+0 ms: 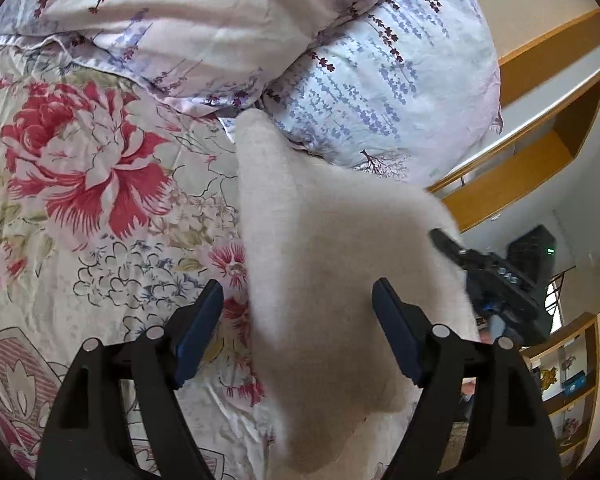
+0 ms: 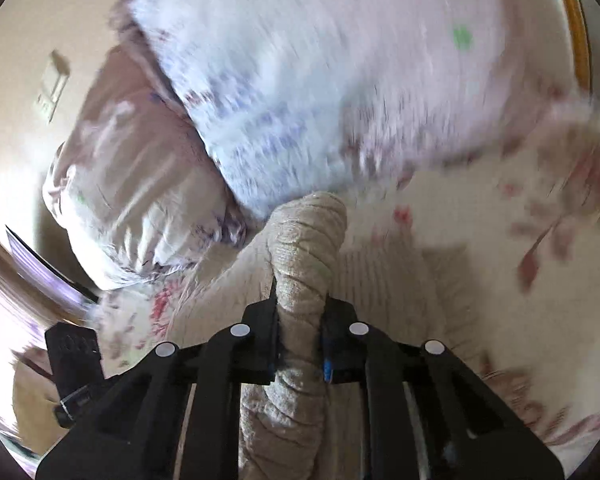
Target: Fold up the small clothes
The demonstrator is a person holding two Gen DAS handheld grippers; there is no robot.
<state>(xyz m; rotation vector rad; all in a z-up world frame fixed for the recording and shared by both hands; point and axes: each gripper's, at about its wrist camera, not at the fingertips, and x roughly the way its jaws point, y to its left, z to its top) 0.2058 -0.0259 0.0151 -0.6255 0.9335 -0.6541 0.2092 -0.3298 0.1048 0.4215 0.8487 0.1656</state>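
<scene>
While the right gripper [image 2: 300, 334] is clenched on a bunched, rope-like twist of the cream knit garment [image 2: 306, 248], the left gripper [image 1: 298, 330] stands spread wide with the same garment [image 1: 332, 264] hanging loose between its blue pads [image 1: 198, 330], touching neither that I can see. The garment is lifted off the flowered bedsheet [image 1: 84, 184], draped in front of the lavender-print pillows [image 1: 384, 80], and in the left view the right gripper [image 1: 496, 280] shows at its far edge. It looks soft, light and fuzzy (a small sweater or thick sock, hard to say which), so it should sag and stretch rather than keep any shape, and it is unlikely to slip from rubbery pads. Judging by the drape, a good hold for the free gripper would be the hanging edge or a corner, pinching a single flat layer rather than a thick wad, so the cloth can be spread and laid flat on the bed before folding. The right view is blurred with motion.
</scene>
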